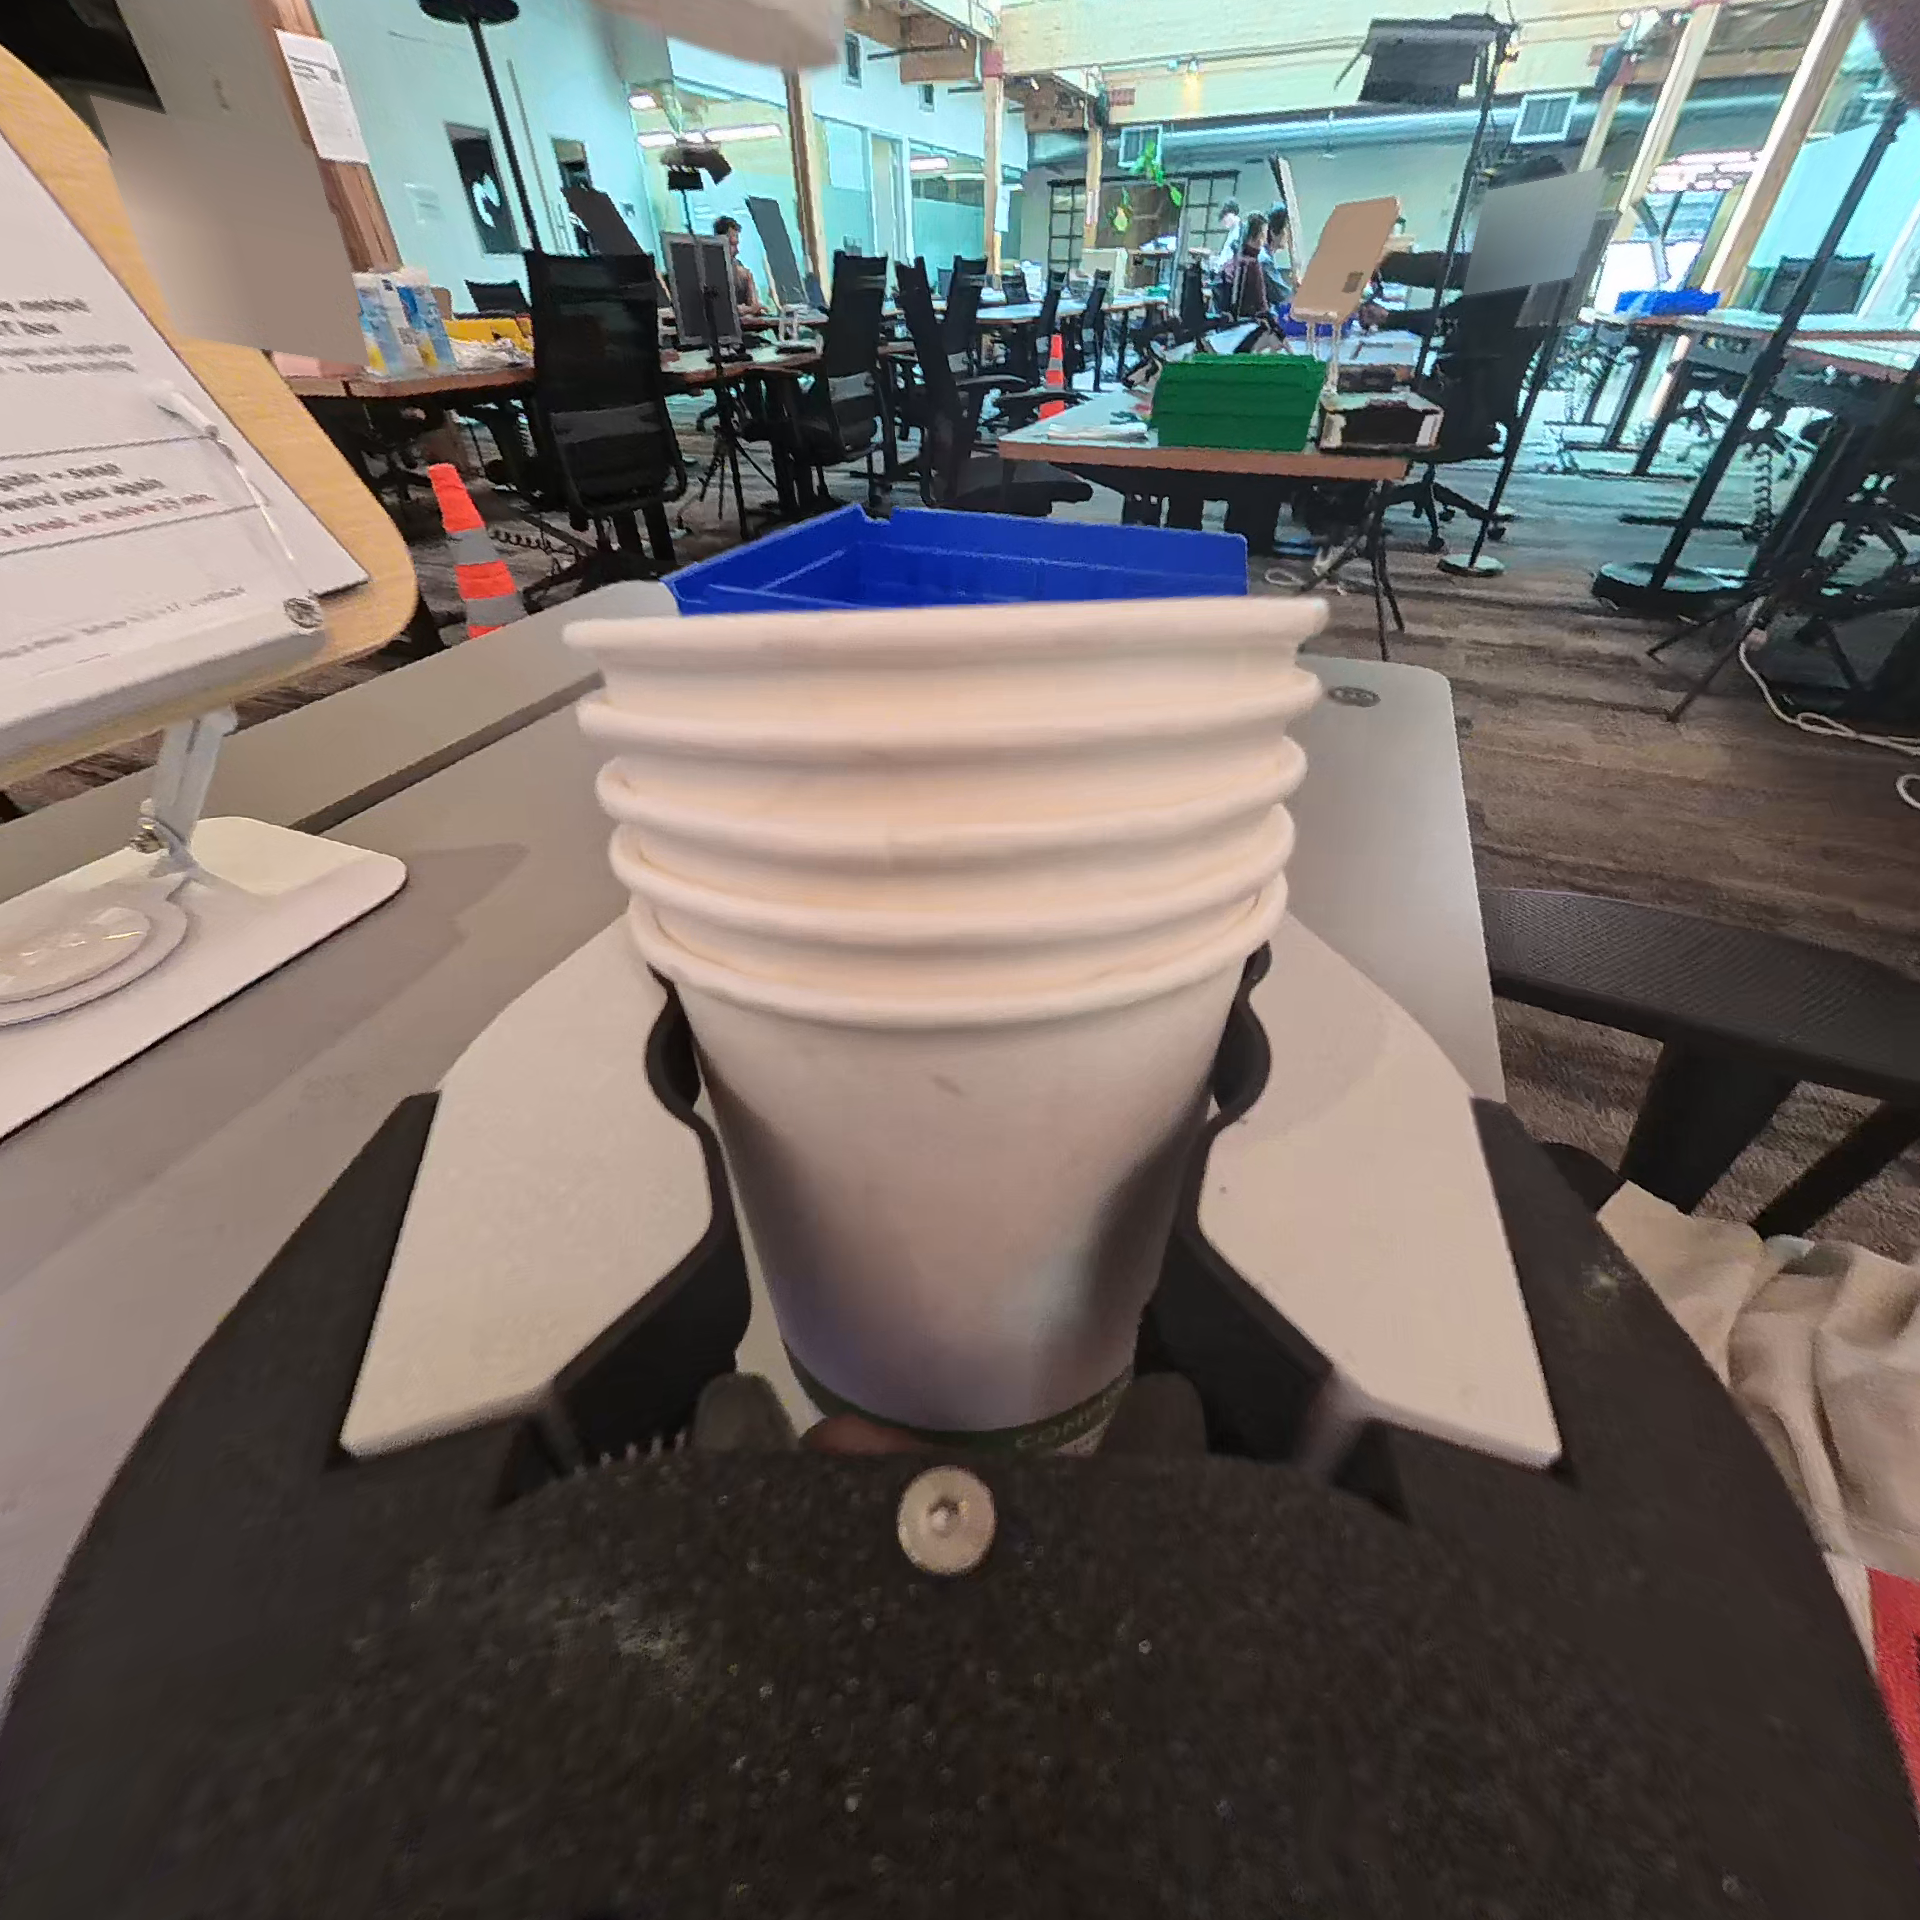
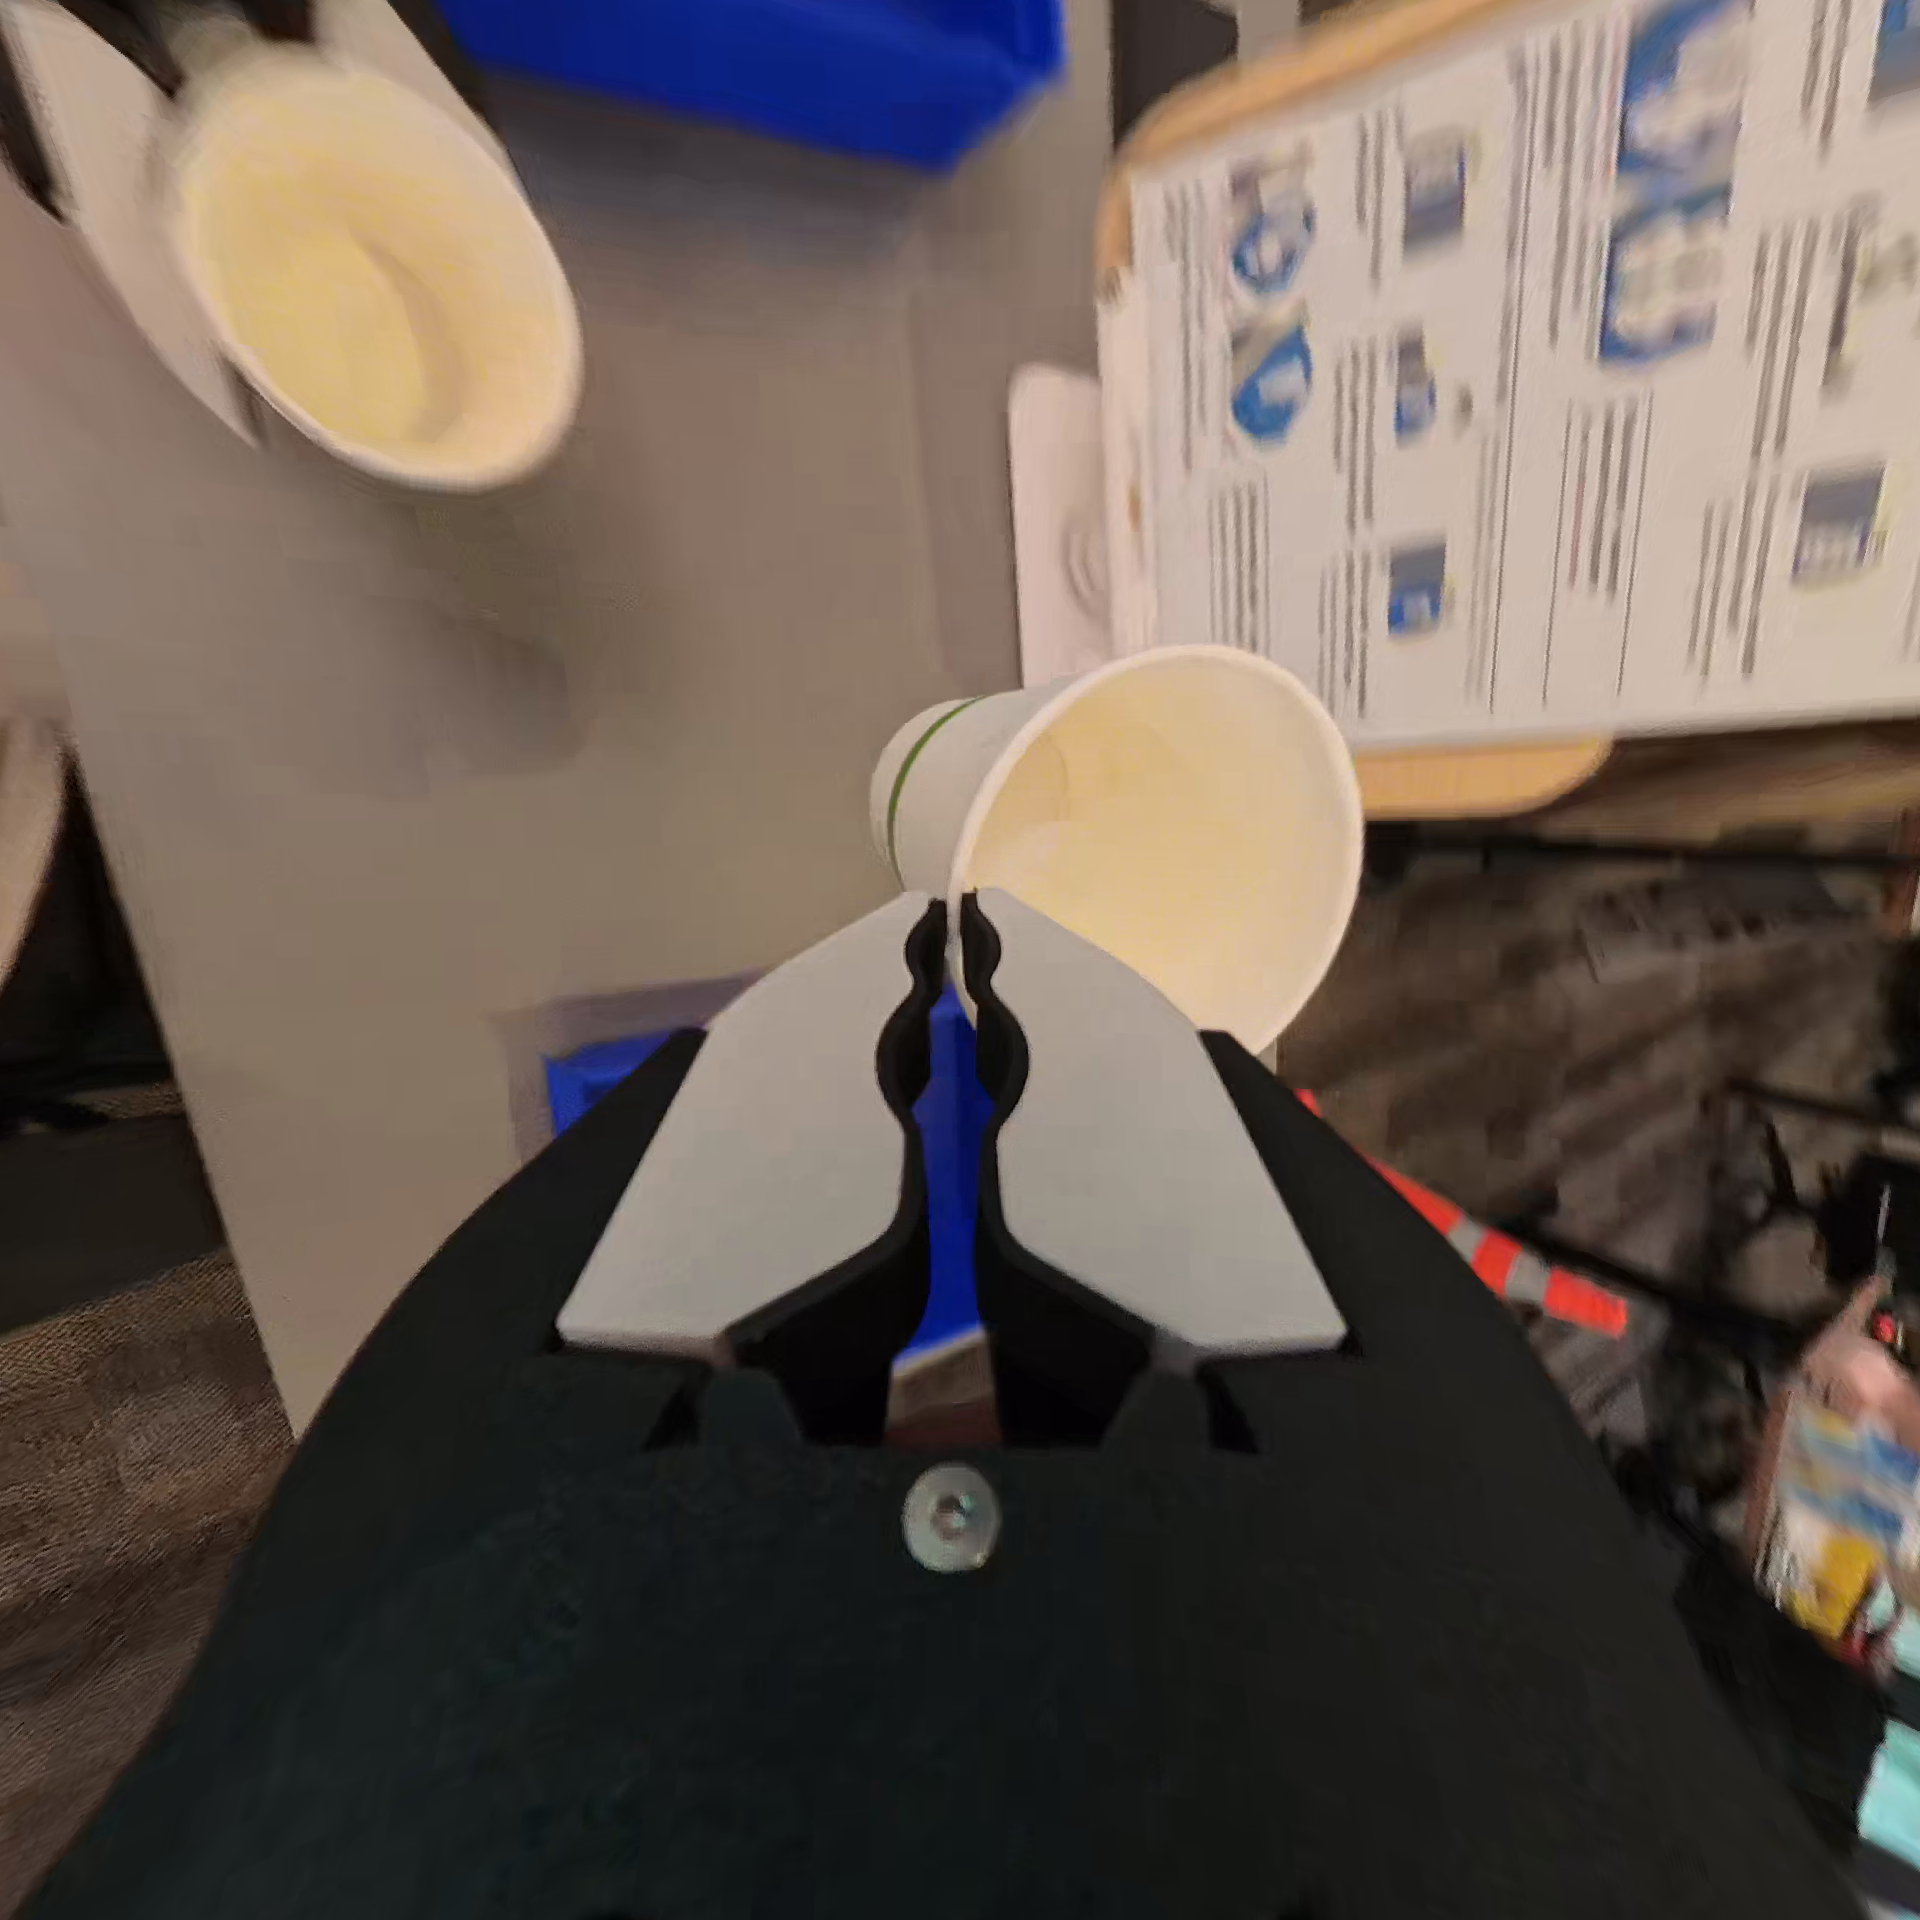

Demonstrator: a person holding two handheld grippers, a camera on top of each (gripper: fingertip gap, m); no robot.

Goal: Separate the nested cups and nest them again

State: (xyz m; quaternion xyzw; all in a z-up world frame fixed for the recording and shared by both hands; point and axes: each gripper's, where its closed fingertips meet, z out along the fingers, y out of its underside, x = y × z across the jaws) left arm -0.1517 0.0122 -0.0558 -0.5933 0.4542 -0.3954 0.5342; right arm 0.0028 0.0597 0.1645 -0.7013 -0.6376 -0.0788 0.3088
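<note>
Clamped around the lower wall of the stack of nested cups (image 1: 951, 1039) above the bench (image 1: 364, 997), the left hand-held gripper (image 1: 951, 997) holds light, crushable paper, while the right hand-held gripper (image 2: 954, 914) pinches the single cup (image 2: 1143, 842) by its thin rim, clear of the stack.

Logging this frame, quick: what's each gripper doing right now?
Left gripper: shut on the stack of nested cups, gripping the outermost cup.
Right gripper: shut on the rim of a single cup.
</note>
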